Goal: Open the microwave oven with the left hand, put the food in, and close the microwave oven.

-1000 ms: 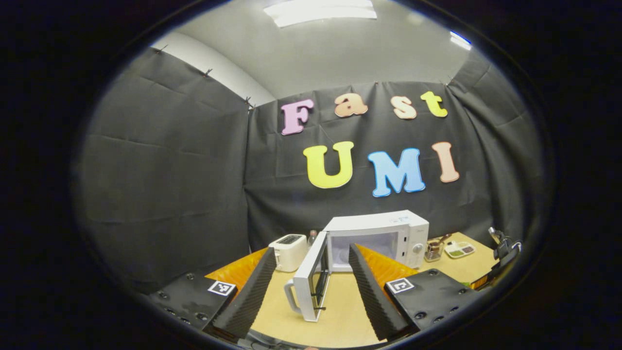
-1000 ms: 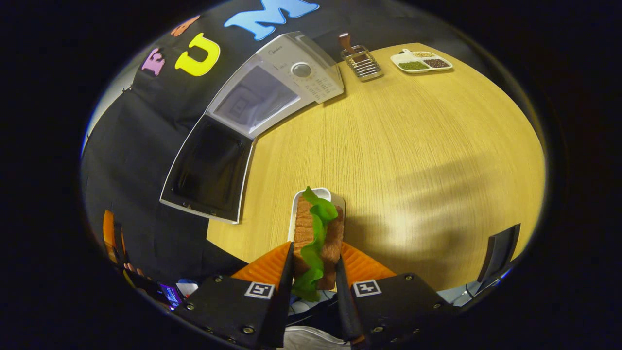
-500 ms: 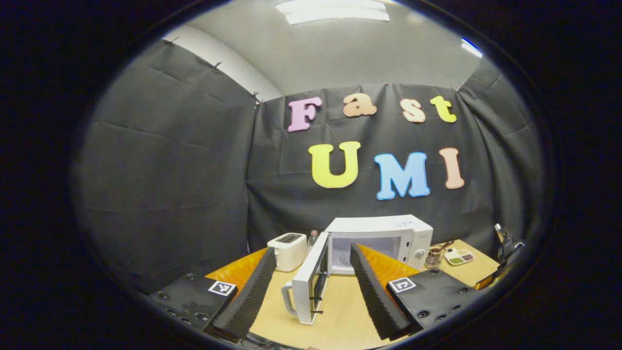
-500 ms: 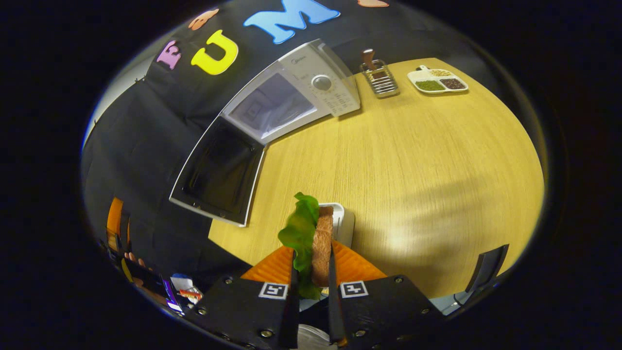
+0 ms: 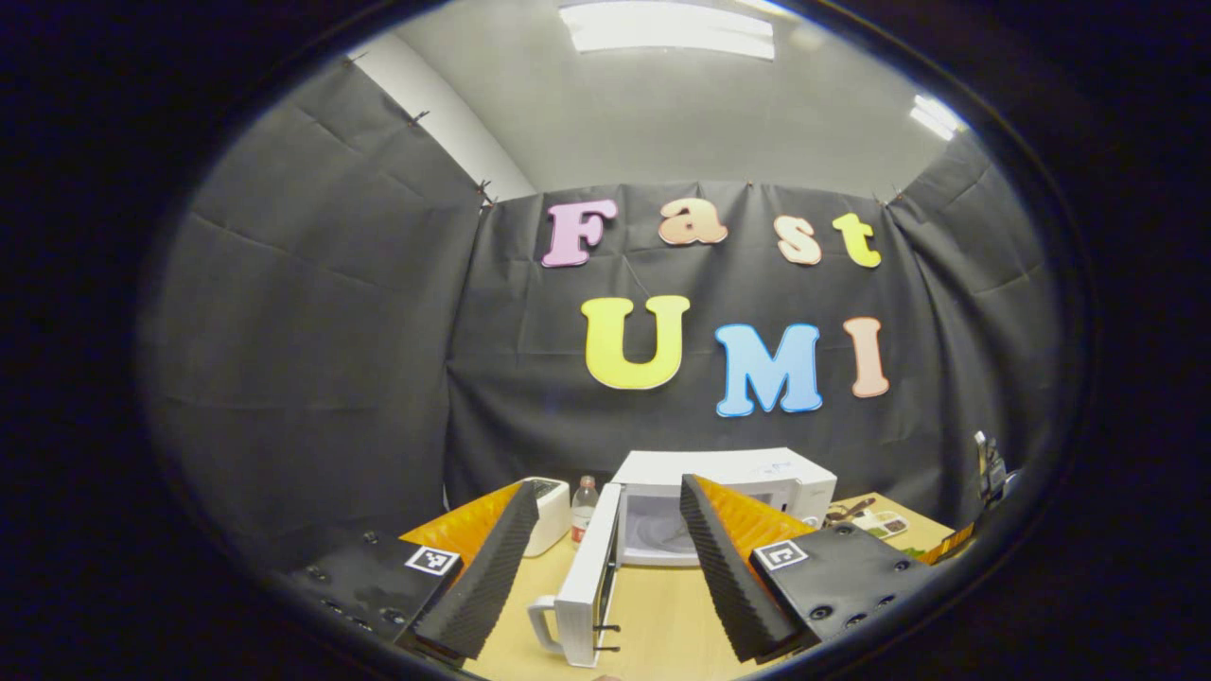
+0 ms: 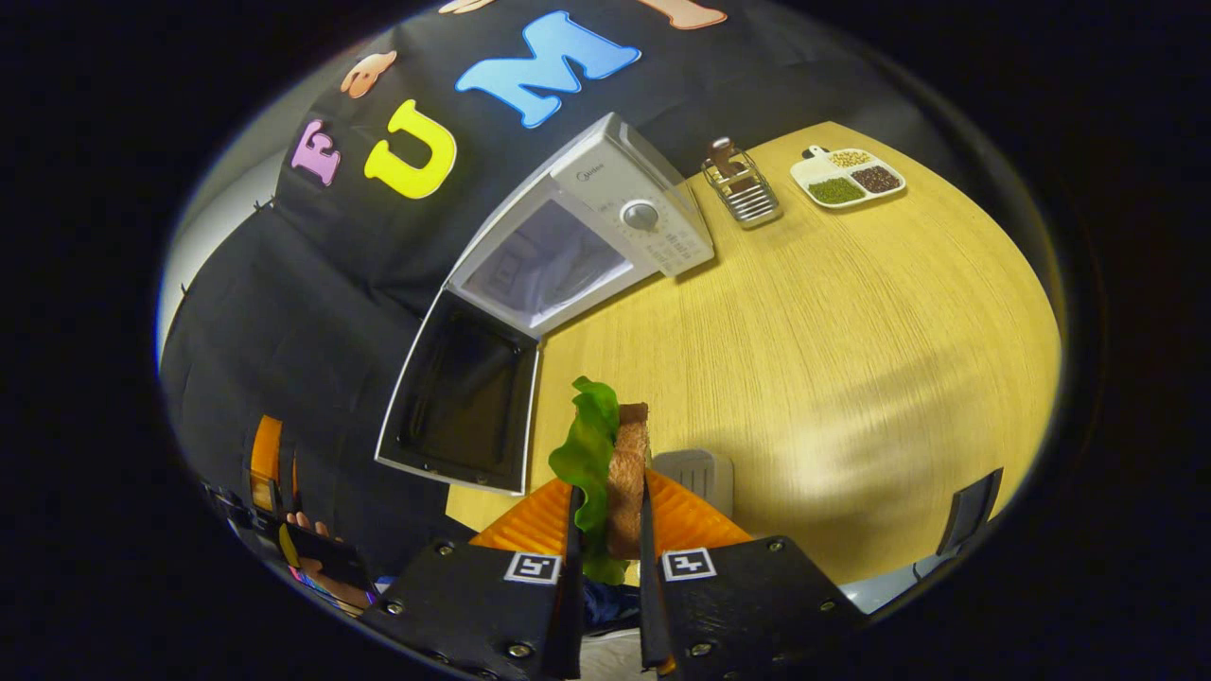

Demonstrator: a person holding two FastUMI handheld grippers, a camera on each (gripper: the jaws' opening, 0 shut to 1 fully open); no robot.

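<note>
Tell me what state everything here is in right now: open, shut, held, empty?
Microwave oven: open, cavity empty.
Microwave door: swung wide.
Sandwich: lifted, pinched upright.
Right gripper: shut on the sandwich.
Left gripper: open, holding nothing.
White tray: on the table, empty.
Divided dish: filled compartments.

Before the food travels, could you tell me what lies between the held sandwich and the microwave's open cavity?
In the right gripper view, bare wooden table lies between the sandwich and the microwave; its open door hangs left.
</note>
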